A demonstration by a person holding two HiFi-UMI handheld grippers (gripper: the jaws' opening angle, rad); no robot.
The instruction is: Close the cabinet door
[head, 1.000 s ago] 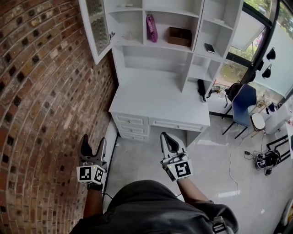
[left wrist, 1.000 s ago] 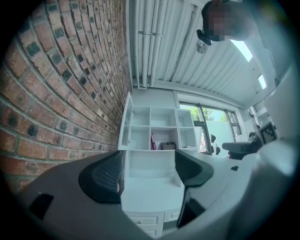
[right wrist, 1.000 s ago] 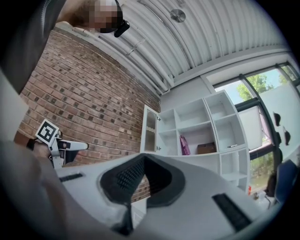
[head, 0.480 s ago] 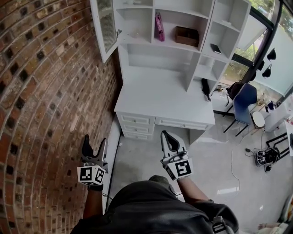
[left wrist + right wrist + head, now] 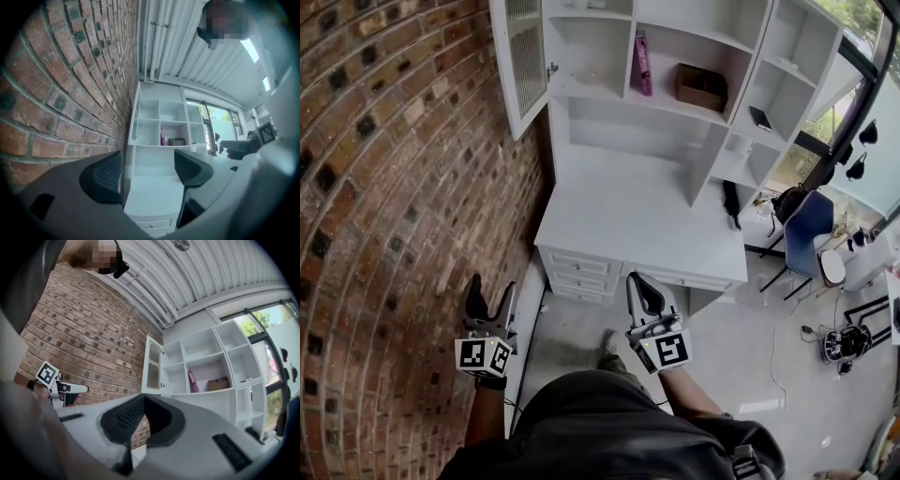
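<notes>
The cabinet door (image 5: 523, 61) stands open at the shelf unit's upper left, swung out toward the brick wall (image 5: 384, 187). Both grippers hang low, well apart from it, in front of the white tabletop (image 5: 637, 220). The left gripper (image 5: 492, 287) is released, its 2 jaws apart with nothing between them. The right gripper (image 5: 639, 281) is clenched on nothing. A pink book (image 5: 642, 64) (print too small to read) shares a shelf with a brown box (image 5: 700, 86).

Home study/office rm. White desk (image 5: 642, 220) w/ drawers, shelf hutch (image 5: 609, 117) atop w/ book (image 5: 642, 64), box (image 5: 701, 86). Brick wall (image 5: 384, 187) left of desk; blue chair (image 5: 806, 225), window (image 5: 853, 14) to desk's right.
</notes>
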